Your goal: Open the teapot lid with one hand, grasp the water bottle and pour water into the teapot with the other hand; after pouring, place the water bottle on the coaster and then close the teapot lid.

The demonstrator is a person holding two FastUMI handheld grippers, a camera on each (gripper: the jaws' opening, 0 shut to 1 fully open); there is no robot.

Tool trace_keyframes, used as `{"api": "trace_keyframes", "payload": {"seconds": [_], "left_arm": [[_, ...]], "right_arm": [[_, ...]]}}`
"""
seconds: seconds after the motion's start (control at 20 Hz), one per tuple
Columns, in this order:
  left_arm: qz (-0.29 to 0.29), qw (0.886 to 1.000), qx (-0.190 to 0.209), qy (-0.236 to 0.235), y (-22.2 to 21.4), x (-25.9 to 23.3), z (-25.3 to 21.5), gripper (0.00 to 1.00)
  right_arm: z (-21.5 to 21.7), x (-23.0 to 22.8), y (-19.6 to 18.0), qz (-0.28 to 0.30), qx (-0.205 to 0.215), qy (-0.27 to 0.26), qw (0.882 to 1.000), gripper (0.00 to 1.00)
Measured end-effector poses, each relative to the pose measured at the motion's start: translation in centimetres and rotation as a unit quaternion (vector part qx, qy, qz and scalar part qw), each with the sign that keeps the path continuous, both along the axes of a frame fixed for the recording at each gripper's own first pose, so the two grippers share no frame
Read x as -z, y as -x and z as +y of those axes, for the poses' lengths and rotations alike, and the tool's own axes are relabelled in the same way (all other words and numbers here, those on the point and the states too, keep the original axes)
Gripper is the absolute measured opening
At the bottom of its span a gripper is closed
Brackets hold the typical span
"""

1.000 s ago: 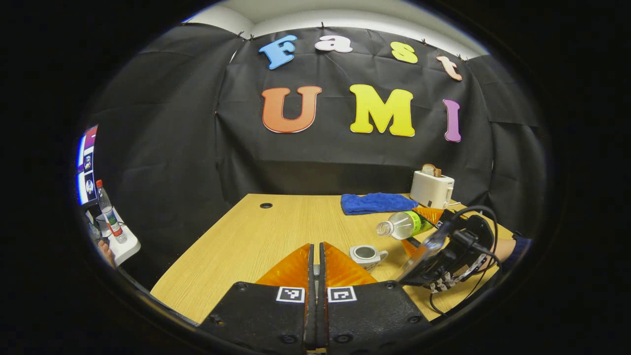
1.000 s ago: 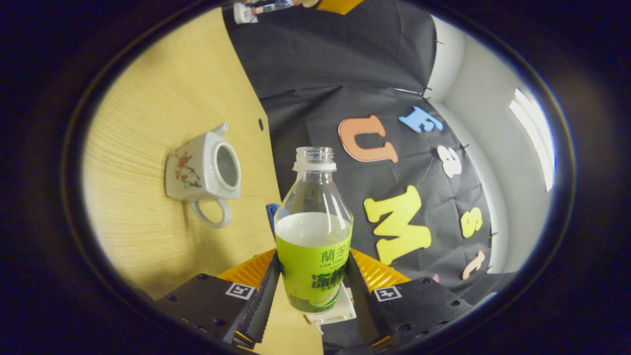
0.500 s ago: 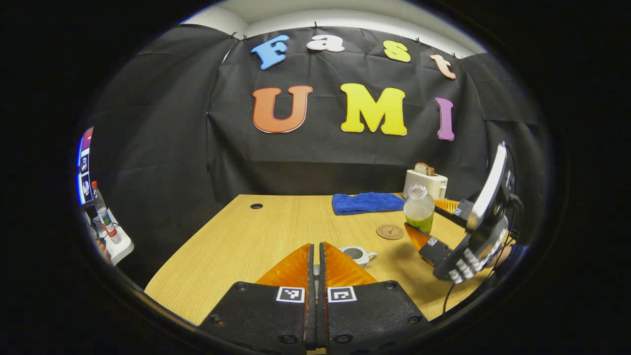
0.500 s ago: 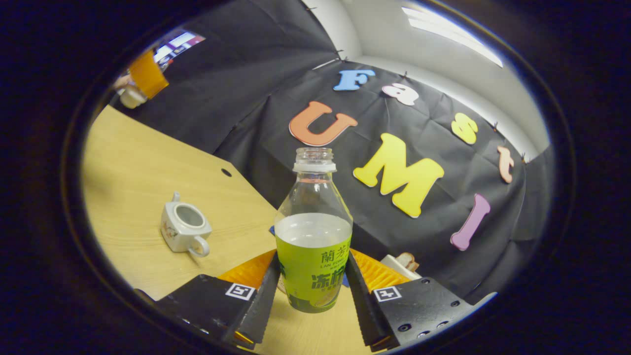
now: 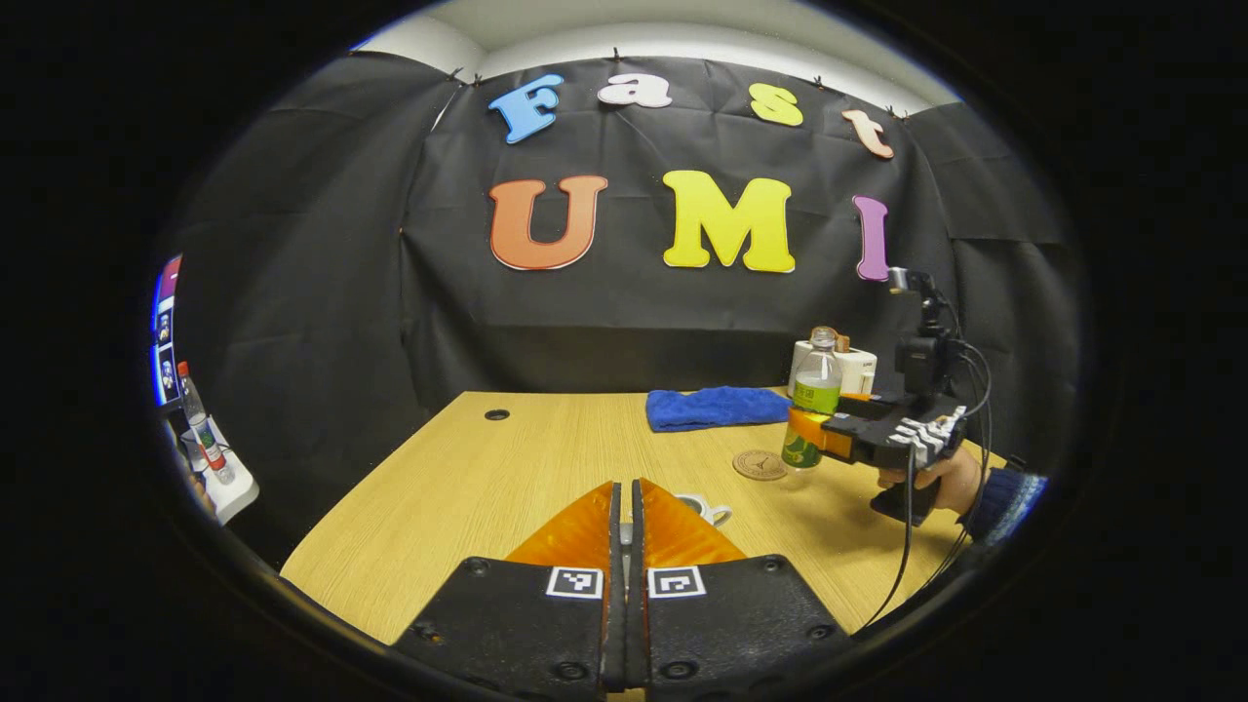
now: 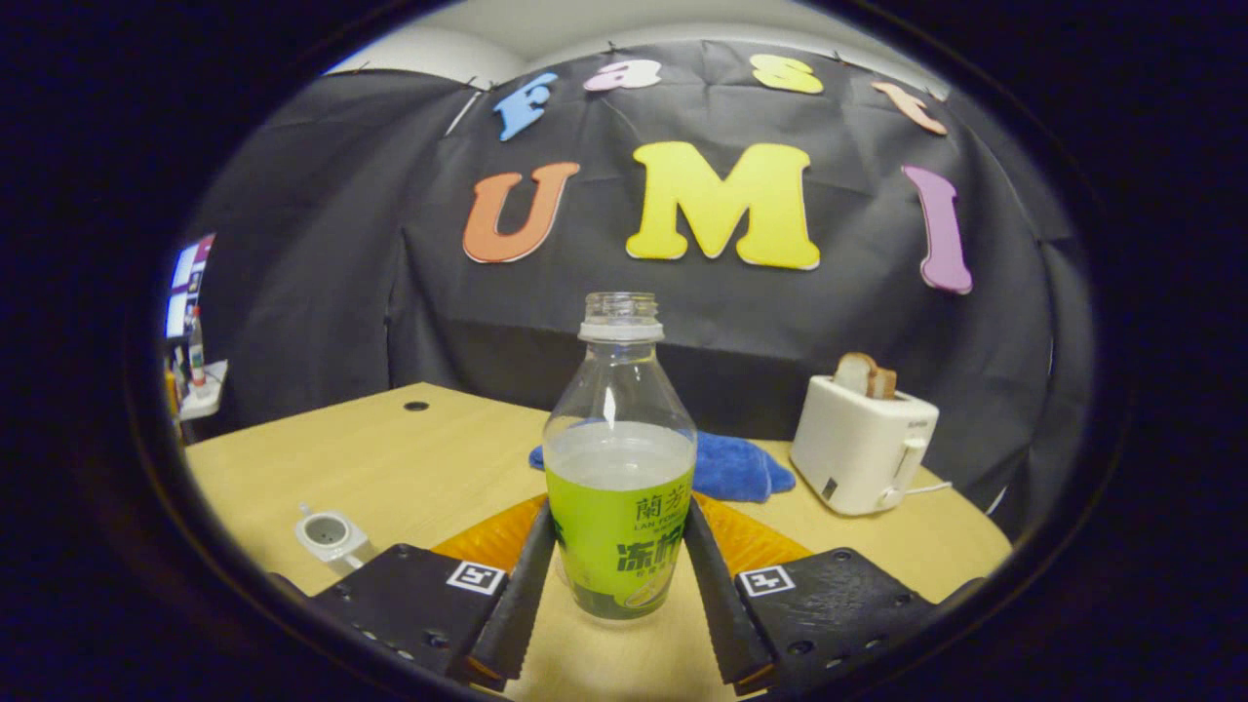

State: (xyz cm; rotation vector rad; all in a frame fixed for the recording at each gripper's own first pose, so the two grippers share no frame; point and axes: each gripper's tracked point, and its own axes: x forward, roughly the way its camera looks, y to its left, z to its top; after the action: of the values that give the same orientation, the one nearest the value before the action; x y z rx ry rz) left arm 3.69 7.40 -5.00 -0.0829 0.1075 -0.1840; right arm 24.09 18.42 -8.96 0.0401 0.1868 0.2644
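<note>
Nearest in the left gripper view, the left gripper has its fingers pressed together; whether they pinch the teapot lid cannot be told, since nothing shows between them. Just past its fingertips sits the teapot on the bench, its mouth open and lidless in the right gripper view.

Farther right, the right gripper has its fingers clamped on either side of the water bottle, low on the label. A second ago the bottle lay tipped over toward the teapot; half a second ago it was coming back up; now it stands upright, uncapped, about half full, and has been carried away from the teapot. In the left gripper view it hangs just beside the coaster, its base close to the bench, the hand gripping the handle behind it.

So the pour looks finished and the set-down is under way. The bottle appears to need a small shift left onto the coaster before release; then the lid goes back.

Beyond lie the blue cloth and the toaster
</note>
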Motion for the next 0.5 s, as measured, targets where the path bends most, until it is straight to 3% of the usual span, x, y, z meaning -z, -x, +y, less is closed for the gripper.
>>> {"api": "trace_keyframes", "payload": {"seconds": [0.25, 0.5], "left_arm": [[0.008, 1.000, -0.006, -0.004, -0.6, 0.9, 0.3, 0.03], [0.025, 1.000, -0.012, -0.004, -1.5, 2.2, 0.7, 0.03]], "right_arm": [[0.9, 1.3, -4.3, 0.014, -0.004, -0.023, 1.000, 0.73], [1.7, 1.8, -6.4, 0.002, -0.007, -0.012, 1.000, 0.73]]}}
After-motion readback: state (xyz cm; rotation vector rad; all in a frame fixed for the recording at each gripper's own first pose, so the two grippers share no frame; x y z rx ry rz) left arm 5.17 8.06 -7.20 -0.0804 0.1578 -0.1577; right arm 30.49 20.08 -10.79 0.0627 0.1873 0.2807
